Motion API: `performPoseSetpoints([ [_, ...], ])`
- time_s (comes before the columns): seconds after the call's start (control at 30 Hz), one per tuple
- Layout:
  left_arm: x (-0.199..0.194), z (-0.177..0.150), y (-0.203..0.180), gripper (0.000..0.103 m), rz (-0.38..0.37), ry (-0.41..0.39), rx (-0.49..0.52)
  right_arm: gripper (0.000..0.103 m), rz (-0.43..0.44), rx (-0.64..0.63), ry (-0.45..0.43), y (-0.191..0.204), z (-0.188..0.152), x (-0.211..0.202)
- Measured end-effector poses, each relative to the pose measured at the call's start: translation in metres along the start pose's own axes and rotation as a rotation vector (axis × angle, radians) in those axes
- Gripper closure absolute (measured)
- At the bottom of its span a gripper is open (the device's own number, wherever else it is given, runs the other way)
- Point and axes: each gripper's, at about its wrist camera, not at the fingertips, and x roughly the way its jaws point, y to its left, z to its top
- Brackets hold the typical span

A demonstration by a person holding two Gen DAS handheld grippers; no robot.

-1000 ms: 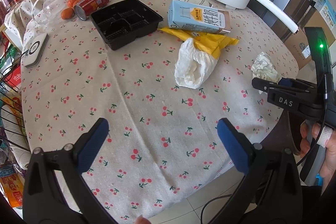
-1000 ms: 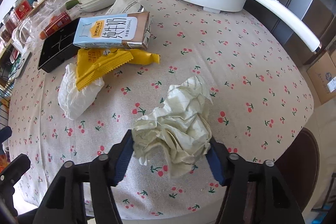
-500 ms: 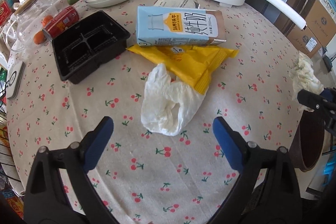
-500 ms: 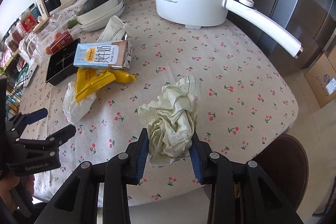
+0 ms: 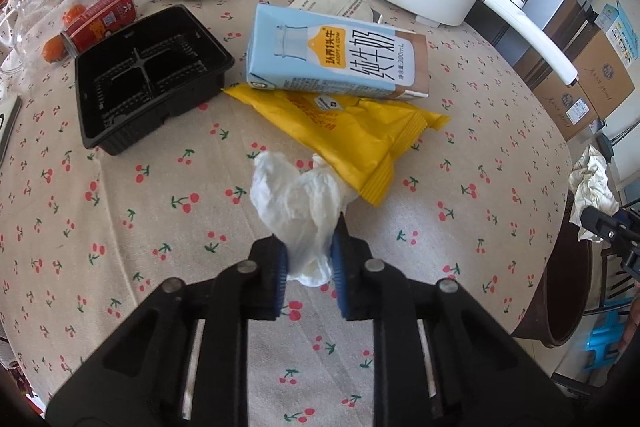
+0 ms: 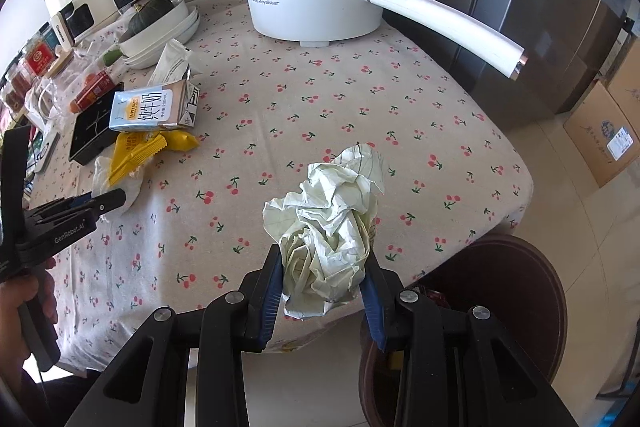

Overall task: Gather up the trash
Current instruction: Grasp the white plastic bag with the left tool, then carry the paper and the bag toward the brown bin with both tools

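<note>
Beige cloth, red cherry print. Yellow foil wrapper. Light-blue milk carton. Black plastic tray. White crumpled tissue.

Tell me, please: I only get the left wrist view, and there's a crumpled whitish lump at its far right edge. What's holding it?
Observer: The right gripper is shut on that crumpled paper, with a blue pad pressing on each side.
Operator: Is it lying on the table?
Observer: No, it is held clear of the table, near its edge. The open brown bin stands on the floor beside that edge.
Operator: And who moves the tool I'm looking along?
Observer: A person's hand grips the handle of the left gripper.
</note>
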Motion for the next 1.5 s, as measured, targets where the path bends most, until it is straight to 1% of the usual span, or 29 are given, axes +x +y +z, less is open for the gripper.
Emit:
performPoseSetpoints([
  [0.17, -0.012, -0.01, 0.004, 0.088, -0.051, 0.029, -0.045, 0.066, 0.015, 0.019, -0.019, -0.006, -0.003, -0.013],
  [0.27, -0.021, -0.016, 0.003, 0.088, -0.082, 0.032, -0.06, 0.066, 0.022, 0.017, -0.028, -0.008, -0.007, -0.021],
  [0.5, -0.042, -0.028, -0.015, 0.088, -0.135, 0.005, -0.023, 0.066, 0.012, 0.025, -0.04, -0.025, -0.026, -0.036],
  [0.67, -0.045, -0.036, -0.038, 0.088, -0.167, 0.007, 0.018, 0.065, -0.012, 0.06, -0.035, -0.055, -0.044, -0.043],
  [0.83, -0.041, -0.043, -0.07, 0.088, -0.197, 0.017, 0.071, 0.065, -0.043, 0.123, -0.02, -0.095, -0.067, -0.048],
  [1.07, -0.029, -0.055, -0.126, 0.088, -0.254, 0.04, 0.151, 0.065, -0.087, 0.189, 0.017, -0.142, -0.11, -0.047],
  [1.33, -0.017, -0.076, -0.207, 0.088, -0.344, 0.035, 0.309, 0.065, -0.123, 0.253, 0.059, -0.192, -0.159, -0.045],
  [1.5, -0.006, -0.087, -0.249, 0.088, -0.388, 0.034, 0.397, 0.065, -0.13, 0.296, 0.07, -0.217, -0.175, -0.048],
])
